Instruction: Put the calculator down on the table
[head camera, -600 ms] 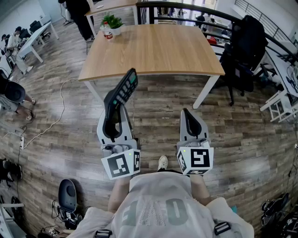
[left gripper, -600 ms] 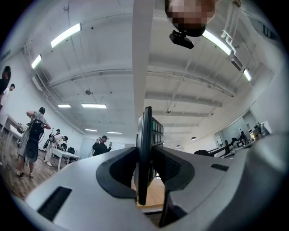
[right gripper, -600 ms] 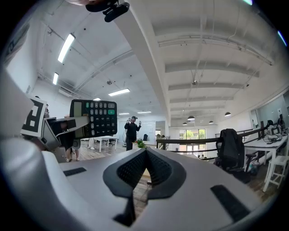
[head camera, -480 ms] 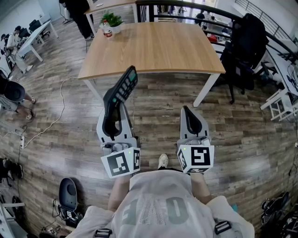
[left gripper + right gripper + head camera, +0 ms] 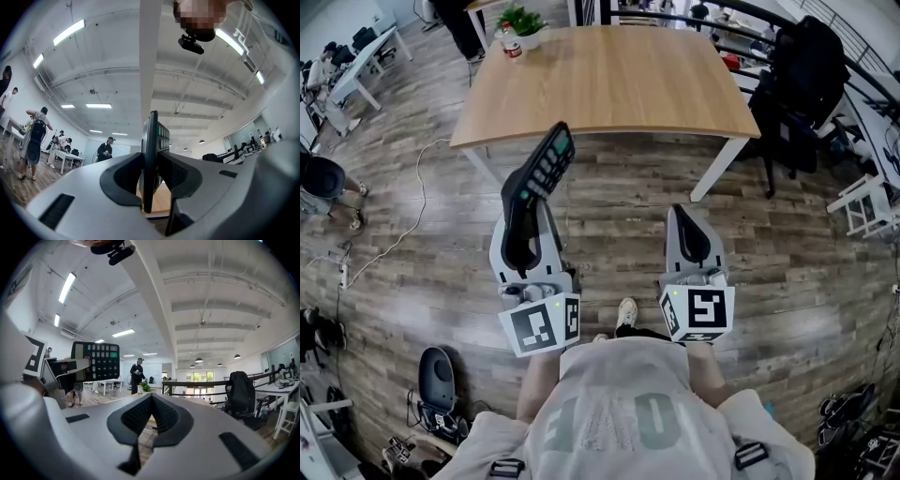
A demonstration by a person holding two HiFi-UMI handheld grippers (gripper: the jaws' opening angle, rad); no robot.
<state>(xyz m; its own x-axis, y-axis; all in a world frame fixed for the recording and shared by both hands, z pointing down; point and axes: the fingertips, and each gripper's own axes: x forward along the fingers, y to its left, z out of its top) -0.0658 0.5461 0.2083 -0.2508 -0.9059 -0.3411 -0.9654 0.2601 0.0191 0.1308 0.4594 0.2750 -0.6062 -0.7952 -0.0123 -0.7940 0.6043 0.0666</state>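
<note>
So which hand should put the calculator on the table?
Left. The left gripper is clamped on the calculator, which points toward the table ahead. The right gripper is shut and empty.

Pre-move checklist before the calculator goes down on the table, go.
1. Black calculator gripped edge-on in left tool: ok.
2. Calculator above light wooden table: not ok, appears short of the near edge.
3. Near part of tabletop bare: ok.
4. Potted green plant and small bottle at far left corner, away from landing area: ok.
5. Right tool shut, empty, apart from calculator: ok.
</note>
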